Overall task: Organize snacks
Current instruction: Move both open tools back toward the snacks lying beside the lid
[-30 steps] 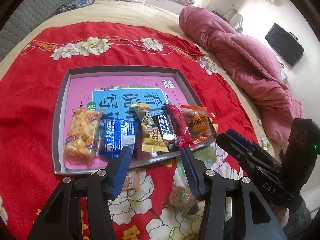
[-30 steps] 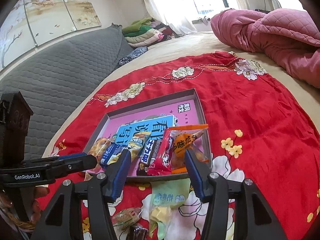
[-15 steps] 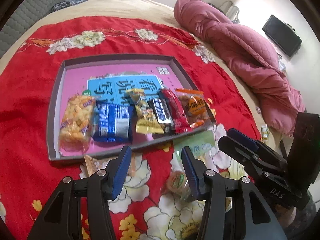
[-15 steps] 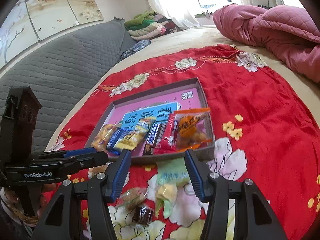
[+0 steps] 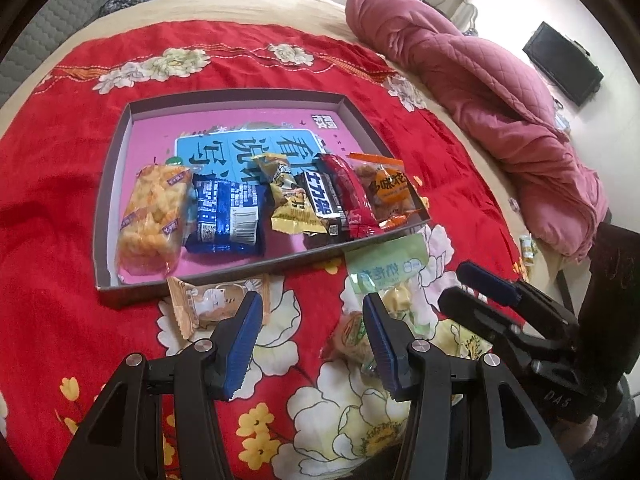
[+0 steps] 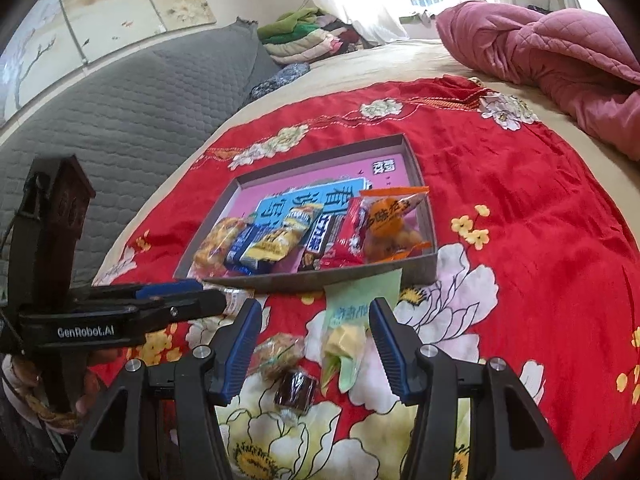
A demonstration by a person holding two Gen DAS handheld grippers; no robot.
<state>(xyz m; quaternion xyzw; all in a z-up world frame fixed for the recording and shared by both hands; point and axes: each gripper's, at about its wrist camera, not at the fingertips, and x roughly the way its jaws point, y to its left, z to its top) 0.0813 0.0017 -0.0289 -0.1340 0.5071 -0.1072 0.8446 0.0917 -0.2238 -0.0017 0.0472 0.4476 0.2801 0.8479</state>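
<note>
Holding both tongs open and empty, we see the green packet [image 6: 352, 320] lying lengthwise between our right tongs [image 6: 316, 344], nearer than our left tongs [image 5: 312, 340].

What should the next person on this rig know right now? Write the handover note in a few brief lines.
Left gripper: open, holding nothing, above the red floral cloth.
Right gripper: open, holding nothing, over the loose snacks.
Done: six packets lie in a row along the near side of the shallow grey cardboard tray with the pink floor, from the clear bag of yellow puffs to the orange-edged clear bag.
Left on the cloth in front of the tray: pale green packet, beige packet with a cartoon print, small round clear-wrapped snack, small dark wrapped sweet.
</note>
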